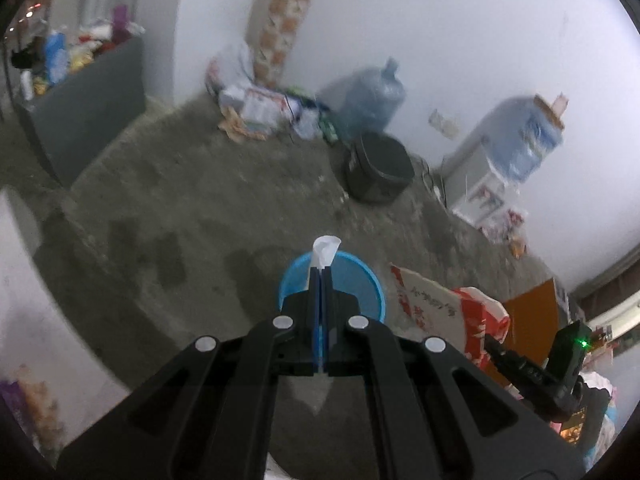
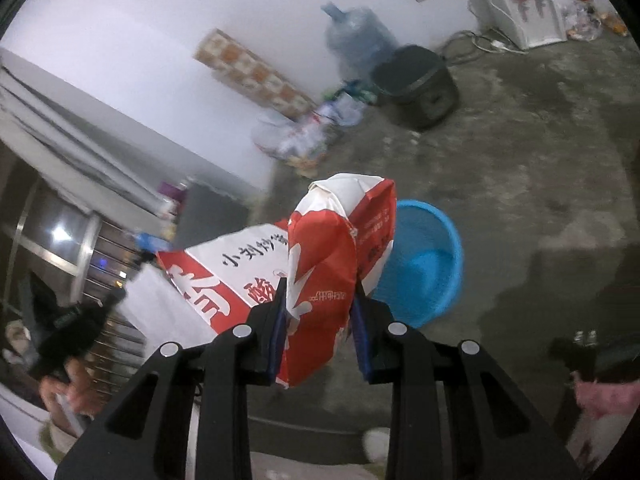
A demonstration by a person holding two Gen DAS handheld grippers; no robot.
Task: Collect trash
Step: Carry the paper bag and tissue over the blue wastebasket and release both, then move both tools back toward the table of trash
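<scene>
My left gripper is shut on a white tissue, held above a blue plastic basin on the concrete floor. My right gripper is shut on a crumpled red-and-white paper bag with Chinese writing, held just left of the same basin. In the left wrist view the bag and the right gripper show at the lower right. The left gripper's body shows at the lower left of the right wrist view.
A black rice cooker stands on the floor, with a water jug and a water dispenser by the wall. A litter pile lies by a patterned box. A grey cabinet stands at the left.
</scene>
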